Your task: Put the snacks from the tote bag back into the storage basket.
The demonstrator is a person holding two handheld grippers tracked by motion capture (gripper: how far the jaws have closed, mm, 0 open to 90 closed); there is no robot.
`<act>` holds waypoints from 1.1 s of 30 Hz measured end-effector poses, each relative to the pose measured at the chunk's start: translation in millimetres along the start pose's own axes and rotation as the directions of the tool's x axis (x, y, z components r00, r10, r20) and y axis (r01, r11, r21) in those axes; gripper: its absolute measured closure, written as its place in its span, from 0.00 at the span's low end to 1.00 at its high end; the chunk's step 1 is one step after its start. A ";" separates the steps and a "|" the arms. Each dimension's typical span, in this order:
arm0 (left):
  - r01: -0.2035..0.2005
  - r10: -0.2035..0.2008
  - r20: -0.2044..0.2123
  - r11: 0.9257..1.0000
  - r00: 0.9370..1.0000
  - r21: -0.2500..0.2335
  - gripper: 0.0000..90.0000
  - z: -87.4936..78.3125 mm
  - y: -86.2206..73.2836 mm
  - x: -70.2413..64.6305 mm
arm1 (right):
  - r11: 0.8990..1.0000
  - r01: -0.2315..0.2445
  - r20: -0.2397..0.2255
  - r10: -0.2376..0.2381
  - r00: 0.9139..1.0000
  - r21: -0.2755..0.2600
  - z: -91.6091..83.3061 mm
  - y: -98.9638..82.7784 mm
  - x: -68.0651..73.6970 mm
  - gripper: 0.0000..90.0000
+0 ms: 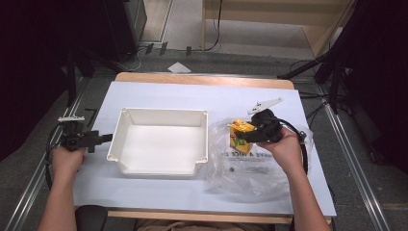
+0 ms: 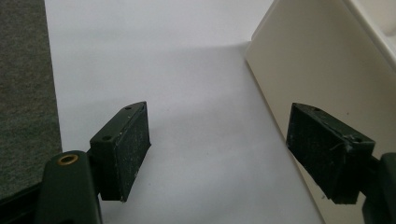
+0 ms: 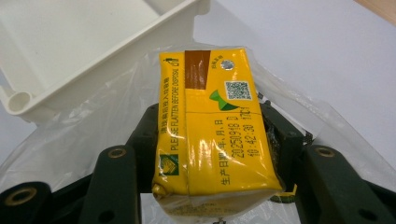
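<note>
yellow drink carton [image 3: 212,135], clamped by right gripper [image 1: 254,131] above the plastic bag [image 1: 240,168], may slip on snagging film; left gripper [image 2: 224,154] gapes empty.

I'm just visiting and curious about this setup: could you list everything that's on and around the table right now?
Rectangular white plastic tub: 1, white, middle of the table, nothing inside.
Yellow drink carton: 1, yellow with a brown stripe, right of the tub, clamped between the right gripper's jaws.
Crumpled clear plastic bag: 1, transparent with dark print, on the table under and around the carton.
White table sheet: 1, white, covering the wooden table top.
White slip of paper: 1, white, on the floor beyond the table.
Left gripper: 1, black, left of the tub, jaws apart with nothing between them.
Right gripper: 1, black, closed on the carton.
</note>
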State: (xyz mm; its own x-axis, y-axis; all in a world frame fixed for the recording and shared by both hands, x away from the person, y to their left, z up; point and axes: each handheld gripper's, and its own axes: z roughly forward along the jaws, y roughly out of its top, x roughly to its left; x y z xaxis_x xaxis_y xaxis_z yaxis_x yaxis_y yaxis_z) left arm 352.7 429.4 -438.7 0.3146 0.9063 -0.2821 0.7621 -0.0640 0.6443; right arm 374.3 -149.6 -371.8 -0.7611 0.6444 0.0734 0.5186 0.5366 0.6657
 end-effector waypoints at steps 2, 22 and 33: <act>0.001 -0.001 0.000 1.000 1.000 0.000 0.25 0.0 0.0 0.1 | 1.000 0.004 -0.002 -0.004 1.000 -0.001 -2.2 0.9 1.0 0.57; 0.000 0.000 -0.003 1.000 1.000 -0.003 0.25 0.0 0.1 0.1 | 0.998 0.060 -0.061 -0.061 0.996 -0.014 -10.0 10.0 13.9 0.57; 0.000 0.000 -0.003 1.000 1.000 -0.001 0.25 0.4 0.0 0.3 | 0.995 0.101 -0.088 -0.103 0.991 -0.027 -13.5 19.0 27.4 0.57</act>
State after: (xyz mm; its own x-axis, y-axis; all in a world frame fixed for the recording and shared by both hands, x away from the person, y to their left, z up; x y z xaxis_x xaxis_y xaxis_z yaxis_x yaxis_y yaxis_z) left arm 353.1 429.5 -439.1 0.3129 0.9075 -0.2801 0.7614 -0.0634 0.6452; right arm 358.1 -129.1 -347.1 -0.8417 0.5355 0.0695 0.4284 0.5837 0.6898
